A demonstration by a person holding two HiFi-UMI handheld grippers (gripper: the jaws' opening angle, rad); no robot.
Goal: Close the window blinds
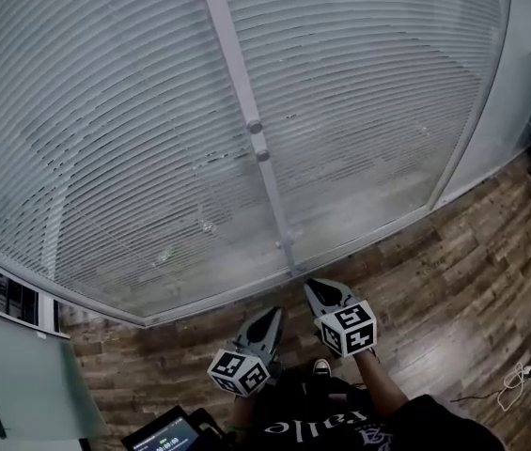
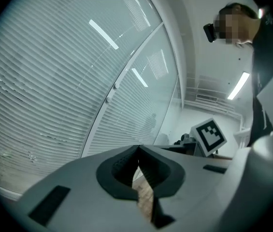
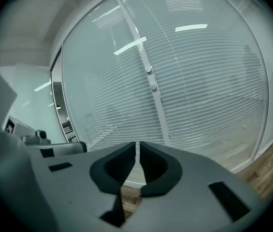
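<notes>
Slatted white blinds [image 1: 105, 158] hang behind a curved glass wall, in a left panel and a right panel [image 1: 368, 101]. A white upright post [image 1: 237, 73] divides them and carries two small knobs [image 1: 255, 126]. The slats lie tilted, with thin dark gaps between them. My left gripper [image 1: 274, 311] and right gripper [image 1: 312, 285] are held low near my body, pointing at the foot of the wall and apart from the glass. In the left gripper view the left gripper [image 2: 138, 147] is shut on nothing. The right gripper [image 3: 137, 142] is likewise shut and empty, with the knobs [image 3: 150, 74] well above its tips.
A wooden plank floor [image 1: 453, 280] runs along the base of the wall. A white cable [image 1: 519, 379] lies at the right. A pale desk surface [image 1: 11, 374] and a small screen [image 1: 162, 435] are at the lower left. A person's shoe [image 1: 321, 367] shows below the grippers.
</notes>
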